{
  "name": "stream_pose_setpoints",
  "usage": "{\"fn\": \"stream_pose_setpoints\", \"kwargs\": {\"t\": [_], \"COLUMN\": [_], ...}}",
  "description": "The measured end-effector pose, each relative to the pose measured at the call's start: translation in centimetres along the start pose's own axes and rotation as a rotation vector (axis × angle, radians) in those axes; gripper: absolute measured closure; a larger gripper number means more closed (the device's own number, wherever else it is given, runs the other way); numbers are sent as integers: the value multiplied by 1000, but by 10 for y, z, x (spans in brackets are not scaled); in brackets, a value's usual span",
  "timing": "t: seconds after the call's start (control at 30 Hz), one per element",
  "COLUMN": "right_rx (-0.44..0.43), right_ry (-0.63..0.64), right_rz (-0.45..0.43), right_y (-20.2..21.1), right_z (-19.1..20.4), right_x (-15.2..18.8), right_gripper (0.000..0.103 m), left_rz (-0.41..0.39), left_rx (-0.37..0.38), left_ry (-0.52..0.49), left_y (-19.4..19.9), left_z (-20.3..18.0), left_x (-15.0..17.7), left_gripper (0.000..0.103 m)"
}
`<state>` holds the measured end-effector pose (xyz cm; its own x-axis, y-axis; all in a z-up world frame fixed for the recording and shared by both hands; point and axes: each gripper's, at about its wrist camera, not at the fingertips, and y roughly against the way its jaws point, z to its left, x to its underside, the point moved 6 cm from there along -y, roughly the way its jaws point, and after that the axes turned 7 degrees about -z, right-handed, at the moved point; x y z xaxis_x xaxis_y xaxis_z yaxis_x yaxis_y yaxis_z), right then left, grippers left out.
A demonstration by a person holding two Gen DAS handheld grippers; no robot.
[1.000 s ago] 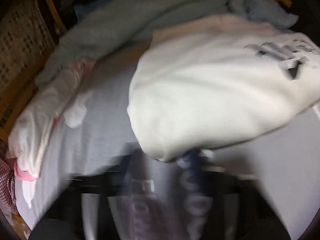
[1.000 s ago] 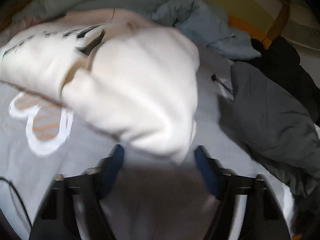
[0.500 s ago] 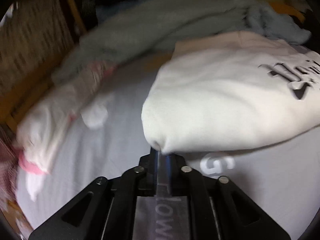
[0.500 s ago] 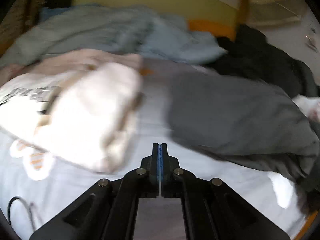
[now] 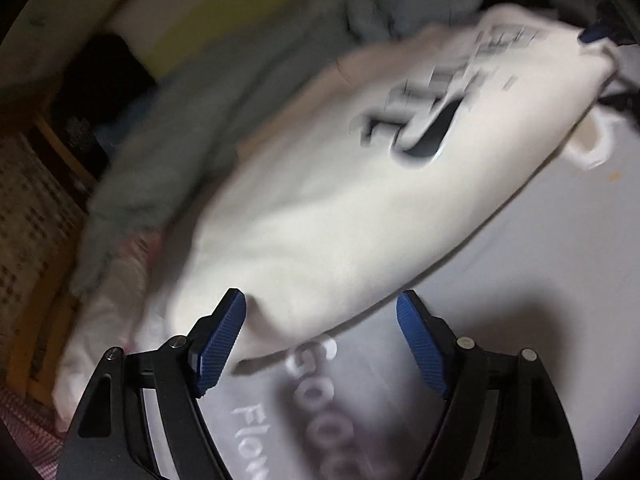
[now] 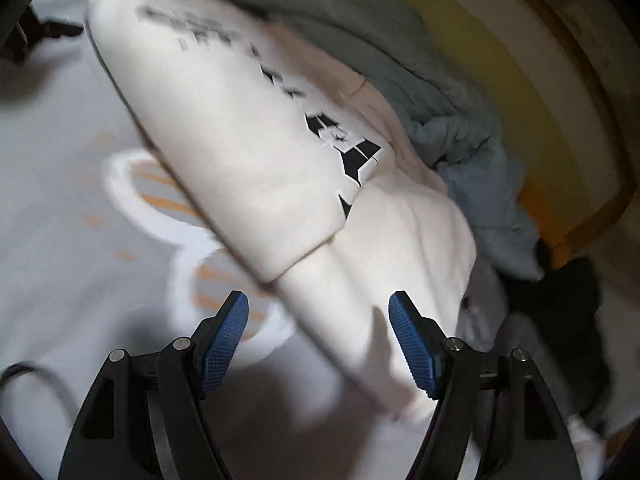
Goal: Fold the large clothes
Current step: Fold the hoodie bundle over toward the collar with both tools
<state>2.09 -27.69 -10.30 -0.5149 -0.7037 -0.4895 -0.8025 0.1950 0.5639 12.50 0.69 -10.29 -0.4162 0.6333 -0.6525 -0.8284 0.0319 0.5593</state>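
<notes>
Item: cream sweatshirt (image 5: pixel 320 216) with black lettering, lying partly folded on the grey printed bedsheet (image 5: pixel 540 260), a doubled flap laid over its body; behind it a heap of pale blue-green clothing (image 5: pixel 192 120), and to the far right a dark garment (image 6: pixel 560 300). Left gripper (image 5: pixel 320 328): jaws opening, blue pads spread to either side of the sweatshirt's near corner, which sits between them without being pinched. Right gripper (image 6: pixel 318 332): jaws likewise opening, its pads (image 6: pixel 412 344) astride the near end of the folded edge, cloth between them but free. Step in hand, as we judge it: taking a fresh hold on the near edge for the next fold. To do it well, we would push each pair of pads far enough over the hem to catch every layer, not only the top one; we would close both sides together so the edge lifts evenly; and we would carry the fold straight toward the lettering, keeping the cloth taut between our two grips. Risk noted: the thick fleece may slip, or the lower layer may stay behind on the sheet.
</notes>
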Motion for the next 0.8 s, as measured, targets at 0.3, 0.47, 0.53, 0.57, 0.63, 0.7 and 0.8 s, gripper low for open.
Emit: {"fn": "stream_pose_setpoints", "kwargs": {"t": [0.3,0.47,0.53,0.57,0.63,0.7,0.8], "right_rx": [163,124,108,94,56,38,79], "right_ry": [-150,-276,-278,-262,-233,-206,-217], "right_rz": [-109,-165,-165,-153,-114,-82,-94], "right_y": [13,89,126,140,163,175,172], "right_z": [-40,-60,-57,-50,-34,-20,-31], "right_x": [-11,10,23,30,46,53,49], "right_gripper": [92,93,93,93,93,92,92], "left_rz": [-182,-194,-185,-180,-155,-122,-130], "left_rx": [-72,19,58,61,64,60,14], "left_ry": [69,66,83,87,114,129,132], "left_y": [29,115,152,163,181,185,189], "left_z": [16,5,-7,-12,-20,-21,-26], "left_x": [-31,-24,-8,-2,10,12,-1], "left_gripper": [82,83,82,82,82,81,81]}}
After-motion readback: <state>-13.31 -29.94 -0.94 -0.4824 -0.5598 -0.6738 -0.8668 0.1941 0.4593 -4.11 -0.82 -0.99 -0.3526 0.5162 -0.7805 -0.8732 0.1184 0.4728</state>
